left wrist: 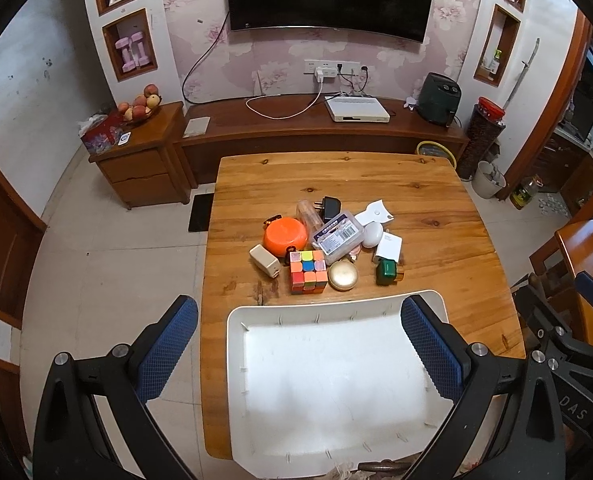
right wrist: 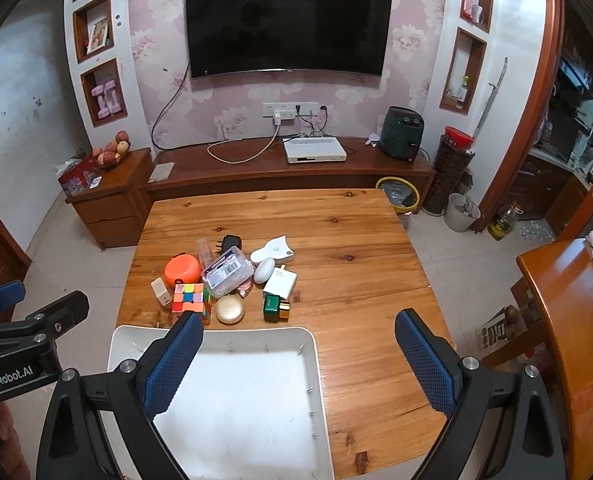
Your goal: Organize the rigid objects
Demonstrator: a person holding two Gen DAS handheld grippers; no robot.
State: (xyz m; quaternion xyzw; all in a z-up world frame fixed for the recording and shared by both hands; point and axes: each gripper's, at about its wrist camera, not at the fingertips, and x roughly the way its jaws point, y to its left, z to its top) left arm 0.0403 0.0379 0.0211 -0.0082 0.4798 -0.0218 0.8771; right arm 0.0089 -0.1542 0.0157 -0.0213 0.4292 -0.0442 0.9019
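Note:
A pile of small rigid objects sits mid-table: a colourful puzzle cube [left wrist: 308, 271] [right wrist: 191, 297], an orange round case [left wrist: 285, 236] [right wrist: 182, 269], a gold compact [left wrist: 343, 275] [right wrist: 230, 309], a green box [left wrist: 387, 271] [right wrist: 274, 307], a clear plastic case [left wrist: 338, 235] [right wrist: 227, 270], a beige block [left wrist: 264, 261], a black plug [left wrist: 330, 208] and white items [left wrist: 376, 224]. An empty white tray [left wrist: 328, 314] [right wrist: 256, 336] lies at the near edge. My left gripper [left wrist: 299, 322] is open above the tray. My right gripper [right wrist: 298, 344] is open above the tray's right side.
The wooden table [left wrist: 436, 200] [right wrist: 356, 240] stands on a tiled floor. Behind it are a low TV cabinet [left wrist: 316, 124], a drawer unit with fruit [left wrist: 136, 148] and a yellow-rimmed bin [right wrist: 398, 196]. Another wooden table [right wrist: 568, 312] stands at the right.

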